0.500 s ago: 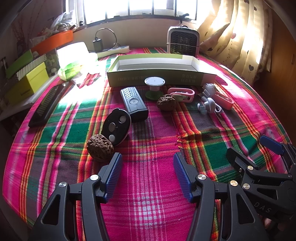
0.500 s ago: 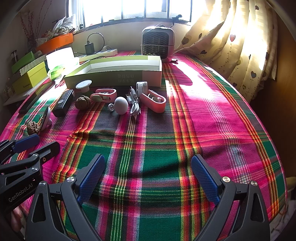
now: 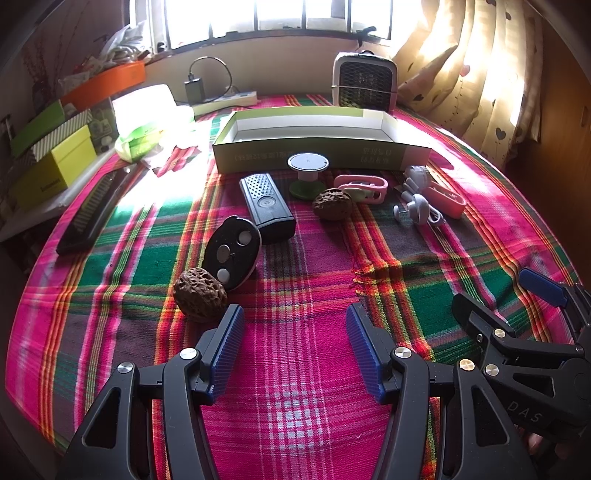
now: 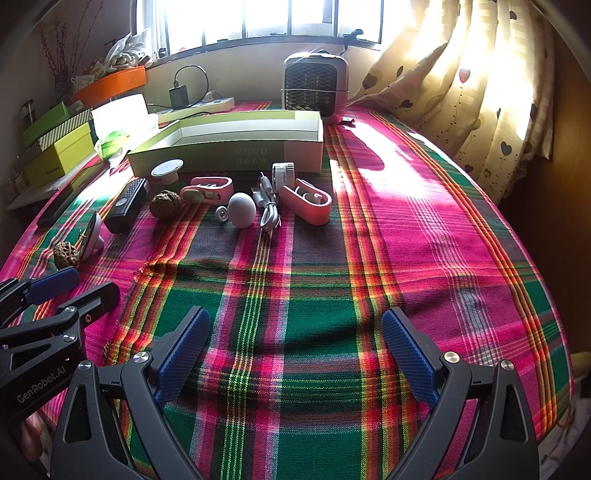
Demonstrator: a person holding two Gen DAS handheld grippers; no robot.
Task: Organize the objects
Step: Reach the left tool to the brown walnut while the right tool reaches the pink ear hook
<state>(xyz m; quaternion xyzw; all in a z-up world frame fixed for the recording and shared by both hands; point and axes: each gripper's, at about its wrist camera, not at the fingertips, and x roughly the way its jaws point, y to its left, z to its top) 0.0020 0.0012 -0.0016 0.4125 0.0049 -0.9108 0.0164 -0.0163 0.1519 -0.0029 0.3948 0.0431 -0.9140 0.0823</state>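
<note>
Beneath a sunlit window (image 4: 258,18), plaid cloth (image 4: 369,258), open green box (image 3: 317,147), heater (image 4: 314,85).

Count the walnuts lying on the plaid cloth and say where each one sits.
2. The near walnut lies beside the oval black remote, just ahead of the left tool. The far walnut sits between the black rectangular device and pink clip. None seems hidden.

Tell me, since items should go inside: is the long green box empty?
Empty as far as visible: the long green box shows only bare white inner walls; its floor is partly hidden.
</note>
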